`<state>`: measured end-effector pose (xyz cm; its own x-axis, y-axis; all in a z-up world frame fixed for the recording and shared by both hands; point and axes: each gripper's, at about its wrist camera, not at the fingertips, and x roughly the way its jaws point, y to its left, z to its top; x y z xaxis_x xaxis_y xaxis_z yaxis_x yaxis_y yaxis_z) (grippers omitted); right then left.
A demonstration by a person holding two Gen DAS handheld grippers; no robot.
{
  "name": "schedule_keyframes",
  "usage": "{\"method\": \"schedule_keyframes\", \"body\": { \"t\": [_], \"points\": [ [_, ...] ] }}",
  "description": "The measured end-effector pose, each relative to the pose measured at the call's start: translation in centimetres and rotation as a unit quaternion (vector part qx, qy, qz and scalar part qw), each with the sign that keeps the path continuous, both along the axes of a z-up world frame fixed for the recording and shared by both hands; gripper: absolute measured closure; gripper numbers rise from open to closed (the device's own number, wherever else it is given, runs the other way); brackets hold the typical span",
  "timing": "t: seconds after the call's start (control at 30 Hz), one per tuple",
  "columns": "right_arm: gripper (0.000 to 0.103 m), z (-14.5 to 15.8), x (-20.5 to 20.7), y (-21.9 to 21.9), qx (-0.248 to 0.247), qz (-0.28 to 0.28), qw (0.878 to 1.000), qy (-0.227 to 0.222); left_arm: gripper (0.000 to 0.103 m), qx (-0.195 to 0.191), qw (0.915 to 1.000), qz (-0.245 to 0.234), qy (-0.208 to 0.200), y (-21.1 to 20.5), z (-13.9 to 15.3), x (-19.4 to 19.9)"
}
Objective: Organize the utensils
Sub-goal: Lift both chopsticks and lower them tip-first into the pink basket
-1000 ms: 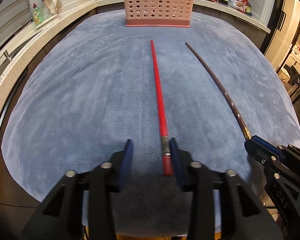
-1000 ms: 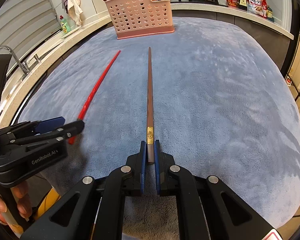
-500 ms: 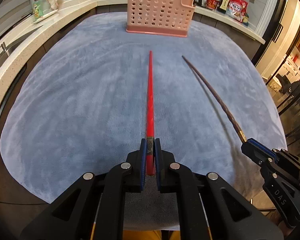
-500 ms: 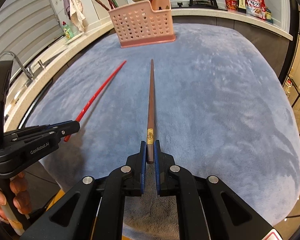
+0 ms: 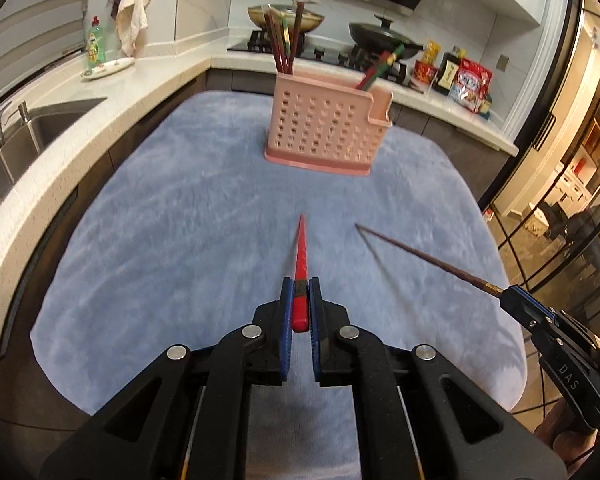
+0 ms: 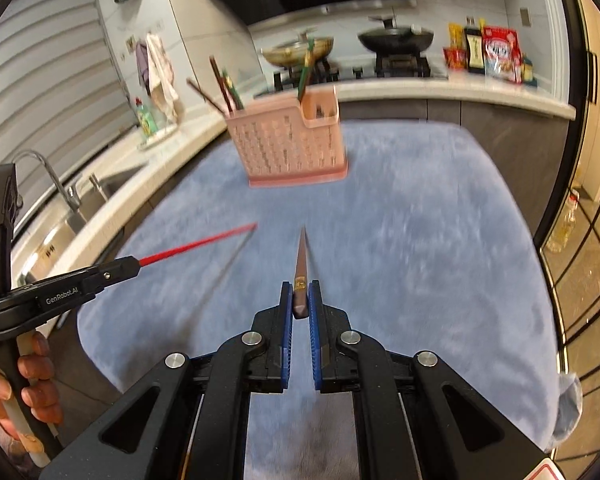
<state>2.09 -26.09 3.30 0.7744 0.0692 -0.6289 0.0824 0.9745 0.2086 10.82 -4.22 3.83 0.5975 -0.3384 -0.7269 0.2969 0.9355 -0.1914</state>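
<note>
The left claw (image 5: 299, 308) clamps the red chopstick (image 5: 301, 256); the right claw (image 6: 300, 300) clamps the brown chopstick (image 6: 301, 258). Both sticks point straight ahead at the pink holder (image 5: 324, 128), which stands far across the desk (image 5: 180, 216), slightly nearer the left claw's line.

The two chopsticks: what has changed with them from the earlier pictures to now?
The left tool closed on the red chopstick, and both tools lifted their chopsticks off the blue cloth. The right tool kept its grip on the brown chopstick. The pink holder stayed in place.
</note>
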Motion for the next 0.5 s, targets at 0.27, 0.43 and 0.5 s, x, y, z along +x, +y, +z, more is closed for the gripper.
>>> {"method": "schedule_keyframes", "body": {
  "t": [0.27,0.43,0.5],
  "points": [
    [0.096,4.4,3.7,-1.6,0.009,-0.007,0.998,-0.057,0.096,-0.009,0.9986,0.011,-0.051,-0.3,4.4,4.1],
    [0.096,6.3,6.6,-2.3,0.017,-0.010,0.997,-0.076,0.096,-0.010,0.9973,0.012,-0.072,-1.1,6.3,6.8],
    [0.096,7.0,7.6,-2.5,0.022,-0.011,0.996,-0.082,0.096,-0.012,0.9966,0.012,-0.081,-1.5,7.1,7.9]
  ]
}}
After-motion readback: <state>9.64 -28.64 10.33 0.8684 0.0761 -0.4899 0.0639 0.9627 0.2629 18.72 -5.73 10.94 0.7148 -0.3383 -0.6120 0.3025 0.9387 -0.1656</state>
